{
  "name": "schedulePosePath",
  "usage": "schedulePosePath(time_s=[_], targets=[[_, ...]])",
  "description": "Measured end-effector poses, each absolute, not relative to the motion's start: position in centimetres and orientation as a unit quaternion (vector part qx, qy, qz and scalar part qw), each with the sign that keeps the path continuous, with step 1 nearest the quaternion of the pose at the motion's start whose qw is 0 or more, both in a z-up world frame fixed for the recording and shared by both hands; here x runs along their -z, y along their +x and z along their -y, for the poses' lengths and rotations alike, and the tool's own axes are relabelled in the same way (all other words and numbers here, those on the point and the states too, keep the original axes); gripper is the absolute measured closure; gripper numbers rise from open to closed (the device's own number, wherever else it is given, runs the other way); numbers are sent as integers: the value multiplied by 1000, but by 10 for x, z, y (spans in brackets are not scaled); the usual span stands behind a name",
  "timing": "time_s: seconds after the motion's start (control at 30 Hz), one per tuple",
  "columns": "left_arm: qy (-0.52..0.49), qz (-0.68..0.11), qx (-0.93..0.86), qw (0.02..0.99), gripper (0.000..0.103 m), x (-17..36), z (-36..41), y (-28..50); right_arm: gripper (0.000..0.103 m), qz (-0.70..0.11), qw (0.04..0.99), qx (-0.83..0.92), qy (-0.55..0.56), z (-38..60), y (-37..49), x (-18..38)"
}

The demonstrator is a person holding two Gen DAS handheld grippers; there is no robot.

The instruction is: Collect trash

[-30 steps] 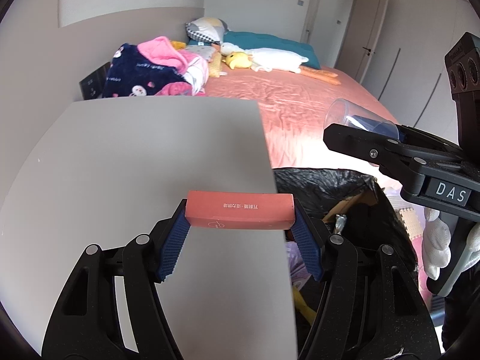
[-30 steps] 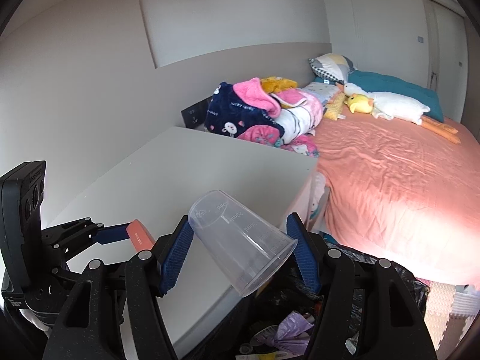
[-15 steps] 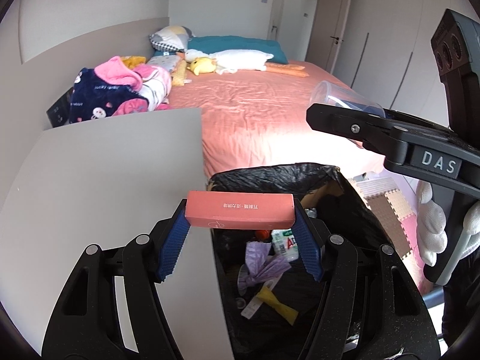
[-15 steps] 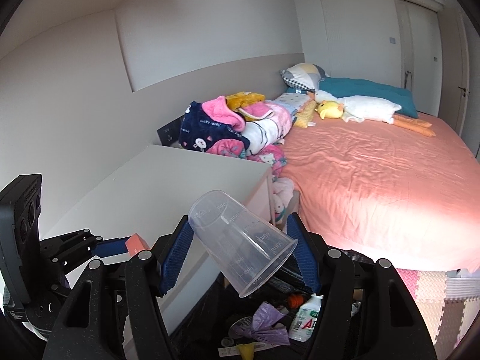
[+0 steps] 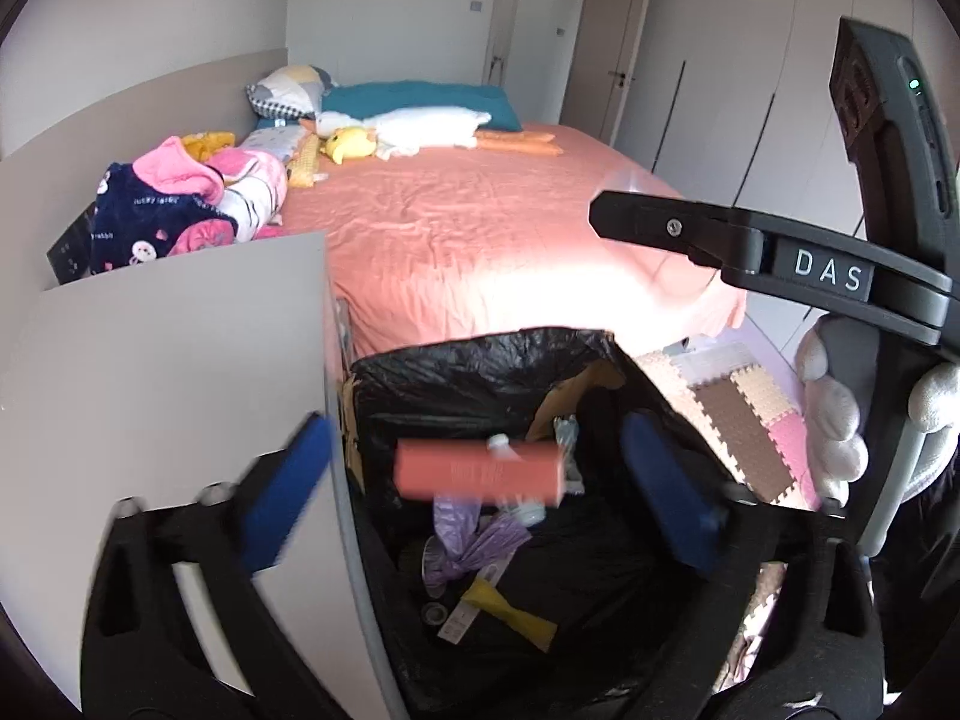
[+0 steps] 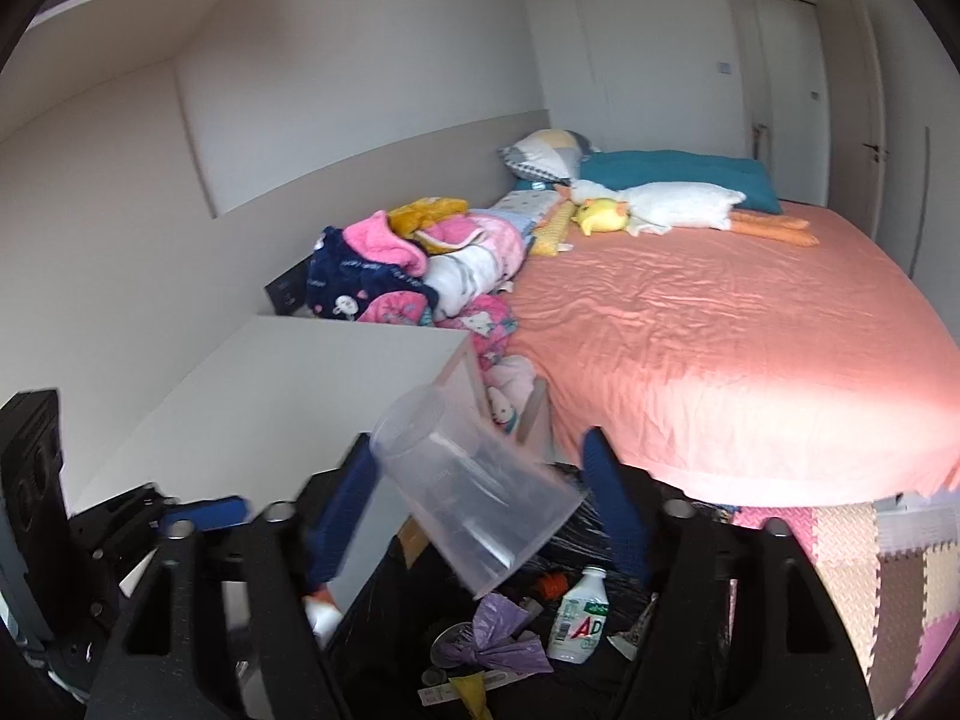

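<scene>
Left claw (image 5: 474,492) spread, pink box (image 5: 480,471) loose between its pads over the black-lined bin (image 5: 480,360); right claw (image 6: 480,504) spread, clear cup (image 6: 474,492) tilted, free.

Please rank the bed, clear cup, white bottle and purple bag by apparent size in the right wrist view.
1. bed
2. clear cup, enlarged by nearness
3./4. purple bag and white bottle look alike.
</scene>
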State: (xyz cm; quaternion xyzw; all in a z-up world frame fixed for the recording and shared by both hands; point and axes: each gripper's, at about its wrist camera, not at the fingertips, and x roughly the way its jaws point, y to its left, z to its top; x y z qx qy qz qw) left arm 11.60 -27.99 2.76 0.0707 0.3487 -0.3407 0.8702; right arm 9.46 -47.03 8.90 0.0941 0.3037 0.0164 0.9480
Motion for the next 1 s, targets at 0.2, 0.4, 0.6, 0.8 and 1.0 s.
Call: schedulePosePath(time_s=[0.2, 0.4, 0.6, 0.8, 1.0], targets=[[64, -359, 336, 868, 6, -32, 283, 115, 12, -298, 949, -8, 106, 481, 90, -90], [63, -358, 334, 870, 6, -32, 279, 117, 12, -301, 948, -13, 101, 478, 91, -90], [73, -348, 339, 871, 6, -35, 280, 111, 12, -303, 948, -15, 98, 475, 93, -90], [68, -353, 339, 870, 6, -34, 279, 113, 12, -303, 948, -16, 97, 474, 93, -91], [68, -353, 337, 870, 6, -33, 277, 113, 12, -304, 948, -15, 97, 474, 92, -90]])
